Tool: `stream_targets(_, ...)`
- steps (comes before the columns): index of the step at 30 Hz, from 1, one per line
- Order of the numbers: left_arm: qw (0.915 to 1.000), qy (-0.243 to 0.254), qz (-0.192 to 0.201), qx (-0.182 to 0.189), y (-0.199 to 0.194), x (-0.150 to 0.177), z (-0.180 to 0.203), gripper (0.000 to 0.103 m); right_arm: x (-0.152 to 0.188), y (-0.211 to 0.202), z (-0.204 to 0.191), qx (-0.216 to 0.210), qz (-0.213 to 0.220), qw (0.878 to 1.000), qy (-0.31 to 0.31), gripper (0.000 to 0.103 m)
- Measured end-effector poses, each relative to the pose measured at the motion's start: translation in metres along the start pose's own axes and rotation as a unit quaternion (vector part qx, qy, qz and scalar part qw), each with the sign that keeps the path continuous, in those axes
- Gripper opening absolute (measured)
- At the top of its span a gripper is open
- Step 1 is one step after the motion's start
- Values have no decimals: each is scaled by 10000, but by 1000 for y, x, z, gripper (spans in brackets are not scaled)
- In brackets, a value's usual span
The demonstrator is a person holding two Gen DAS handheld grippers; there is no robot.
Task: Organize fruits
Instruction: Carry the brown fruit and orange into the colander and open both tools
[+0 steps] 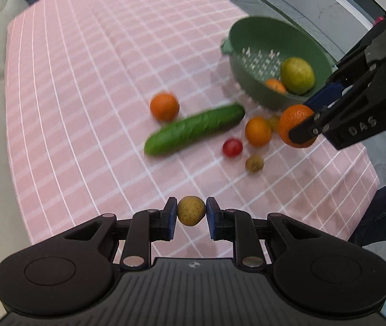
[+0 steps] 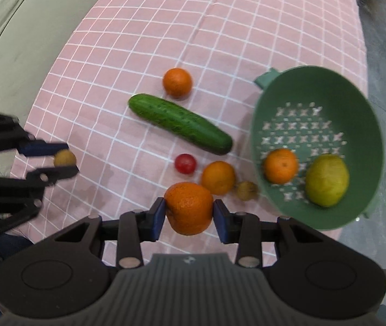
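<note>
Fruits handle as light, firm, roll-prone spheres: right gripper (image 2: 189,209) clamps an orange (image 2: 188,207) across its middle beside the colander (image 2: 258,135), left gripper (image 1: 191,211) pinches what is probably a longan (image 1: 191,210).

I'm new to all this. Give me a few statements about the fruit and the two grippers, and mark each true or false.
1. The right gripper holds an orange. True.
2. The left gripper is empty. False: it grips a small yellowish-brown fruit.
3. The green colander is empty. False: an orange and a yellow-green fruit lie inside.
4. The cucumber lies on the pink checked tablecloth. True.
</note>
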State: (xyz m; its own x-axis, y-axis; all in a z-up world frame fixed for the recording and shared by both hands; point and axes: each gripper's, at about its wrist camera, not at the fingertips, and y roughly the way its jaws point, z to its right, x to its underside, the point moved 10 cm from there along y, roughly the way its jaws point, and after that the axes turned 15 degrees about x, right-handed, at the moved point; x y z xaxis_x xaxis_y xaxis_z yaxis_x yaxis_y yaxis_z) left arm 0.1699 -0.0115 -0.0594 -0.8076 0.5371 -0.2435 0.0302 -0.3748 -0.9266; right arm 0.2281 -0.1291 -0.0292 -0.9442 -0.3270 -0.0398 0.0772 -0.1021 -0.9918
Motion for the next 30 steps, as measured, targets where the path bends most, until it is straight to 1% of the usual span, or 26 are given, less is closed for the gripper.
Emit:
stream_targets(4, 9996, 245, 20, -99, -14, -29, 15, 25, 0, -15, 19, 84, 43, 9999, -48, 35)
stream_targets(8, 9987, 490, 6, -139, -19, -55, 30, 25, -3, -33, 38, 179, 147, 9997, -29, 35)
stream_targets(17, 9960, 886, -54, -98, -9, -104, 62, 25, -11, -64, 90, 324, 327, 9988, 146, 35)
stream_targets(25, 9934, 1138, -165, -21, 15, -146, 80, 25, -16, -65, 136, 371, 317, 9983, 329, 35)
stream_targets(30, 9923, 1201, -283, 58, 42, -166, 87, 25, -20, -45, 162, 354, 221, 9979, 496, 35)
